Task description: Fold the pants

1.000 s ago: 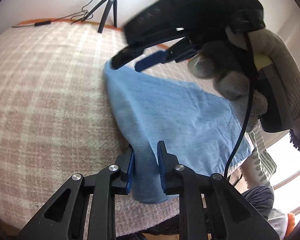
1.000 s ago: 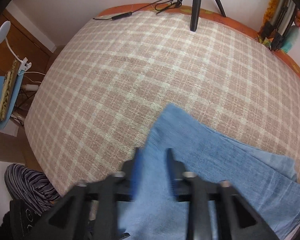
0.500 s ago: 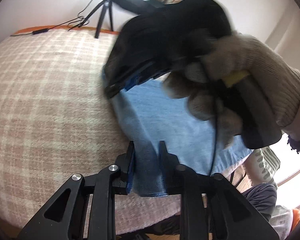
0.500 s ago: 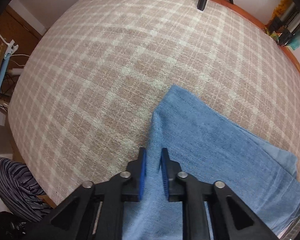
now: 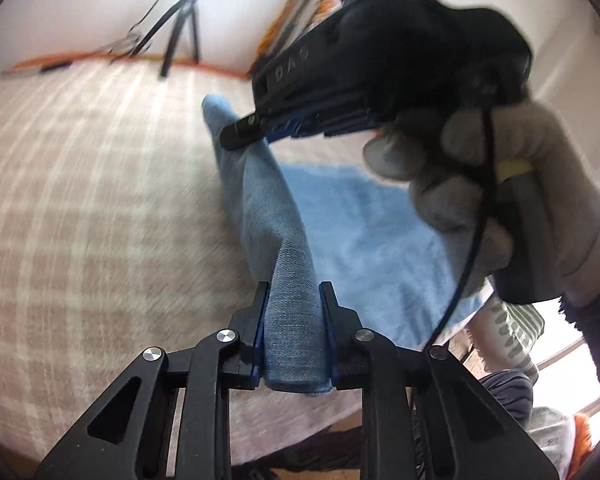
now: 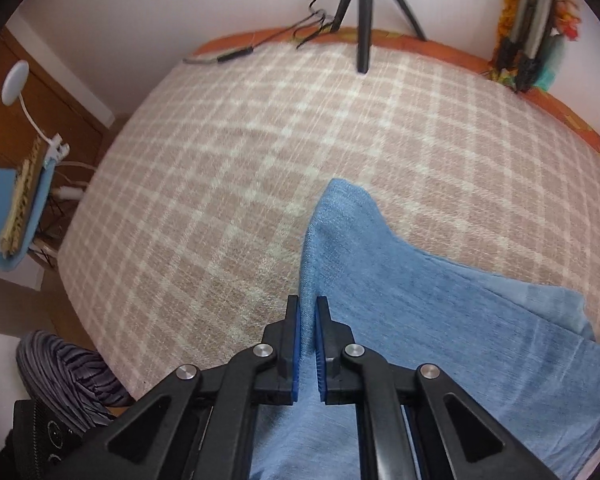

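Observation:
Light blue denim pants (image 5: 348,224) lie on a plaid bed cover (image 5: 80,200). My left gripper (image 5: 295,286) has a raised fold of their near edge between its pads, and its jaws are closing on it. That fold runs as a lifted ridge up to my right gripper (image 5: 256,132), held by a gloved hand (image 5: 480,168). In the right wrist view the right gripper (image 6: 307,300) is shut on the pants' (image 6: 412,292) left edge, lifted off the bed cover (image 6: 240,152). The rest of the cloth lies flat to the right.
A black tripod (image 6: 362,12) and a cable (image 6: 236,54) stand at the bed's far edge. Hanging items (image 6: 532,36) are at the back right. Left of the bed are a blue chair (image 6: 4,200) and a striped cloth (image 6: 60,364).
The right gripper went from open over the pants' edge to shut on it. Both grippers have risen, pulling the edge up into a ridge. The left stays on its fold.

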Demonstrator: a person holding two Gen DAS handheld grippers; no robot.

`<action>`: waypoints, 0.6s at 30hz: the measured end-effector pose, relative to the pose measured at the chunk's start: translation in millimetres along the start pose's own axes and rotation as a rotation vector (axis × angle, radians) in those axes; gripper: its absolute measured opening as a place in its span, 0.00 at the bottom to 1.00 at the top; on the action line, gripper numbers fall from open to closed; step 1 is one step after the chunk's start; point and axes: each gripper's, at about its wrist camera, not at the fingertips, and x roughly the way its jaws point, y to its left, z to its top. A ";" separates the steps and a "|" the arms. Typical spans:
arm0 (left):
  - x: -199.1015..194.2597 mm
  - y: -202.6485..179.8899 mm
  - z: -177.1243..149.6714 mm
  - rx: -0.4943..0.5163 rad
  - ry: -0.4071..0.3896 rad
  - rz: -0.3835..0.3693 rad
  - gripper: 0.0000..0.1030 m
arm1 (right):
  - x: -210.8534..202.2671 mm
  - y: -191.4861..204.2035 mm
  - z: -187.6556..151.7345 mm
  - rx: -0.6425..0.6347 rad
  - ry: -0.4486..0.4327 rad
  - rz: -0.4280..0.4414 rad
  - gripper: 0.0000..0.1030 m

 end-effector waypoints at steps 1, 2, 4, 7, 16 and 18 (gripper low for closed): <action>-0.4 -7.2 4.1 0.023 -0.008 -0.008 0.18 | -9.1 -5.6 -3.2 0.010 -0.020 0.006 0.03; -0.9 -17.8 9.0 0.053 -0.015 -0.020 0.18 | -18.9 -12.1 -5.3 0.020 -0.040 0.012 0.03; 1.1 -33.8 16.6 0.088 -0.024 -0.044 0.18 | -37.9 -26.8 -11.6 0.045 -0.080 0.021 0.03; 5.1 -58.1 29.0 0.134 -0.034 -0.090 0.17 | -68.0 -48.7 -22.4 0.075 -0.143 0.021 0.02; 39.6 -138.3 51.2 0.262 -0.005 -0.223 0.15 | -149.1 -131.9 -70.0 0.199 -0.313 0.022 0.02; 51.4 -156.1 53.7 0.286 0.012 -0.253 0.15 | -163.2 -153.4 -82.7 0.234 -0.341 0.018 0.02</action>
